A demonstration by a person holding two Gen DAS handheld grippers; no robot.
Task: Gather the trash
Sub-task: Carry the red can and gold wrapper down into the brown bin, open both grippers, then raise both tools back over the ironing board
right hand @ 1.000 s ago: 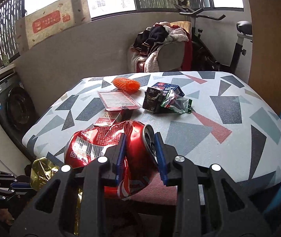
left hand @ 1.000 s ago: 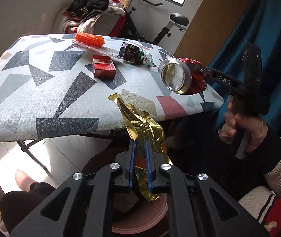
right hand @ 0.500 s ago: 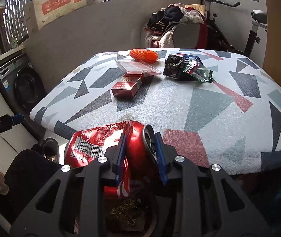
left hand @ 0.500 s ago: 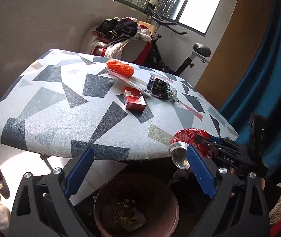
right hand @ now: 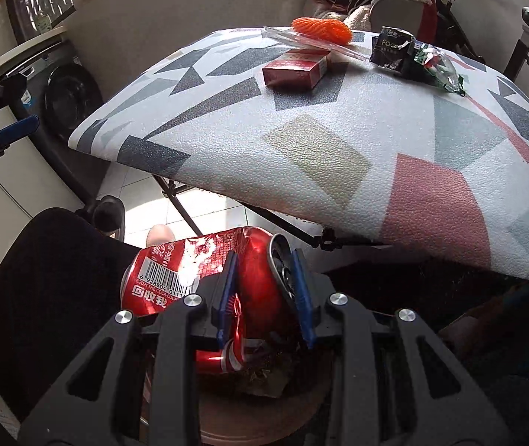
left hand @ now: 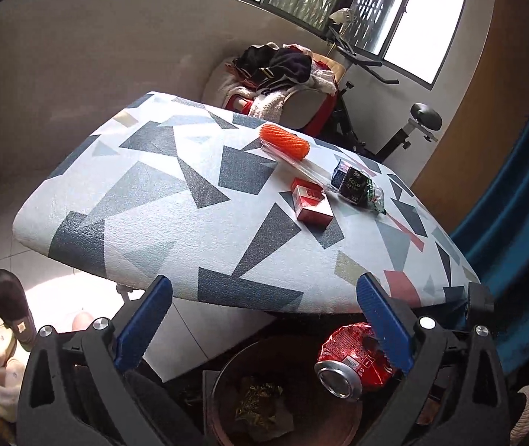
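A crushed red can (right hand: 205,278) is pinched between the jaws of the right gripper (right hand: 264,293), held over the brown bin (left hand: 227,401) below the table (left hand: 175,200) edge. On the can a barcode, "回收我" and "©2021 THE COCA-COLA" are read (the rest is hidden by the fingers). The left gripper (left hand: 260,319) has its jaws spread wide, nothing between them. Left on the table: a red carton (right hand: 296,68) (lettering illegible), a black pack marked "Face" (left hand: 353,187), an orange foam net (left hand: 284,141).
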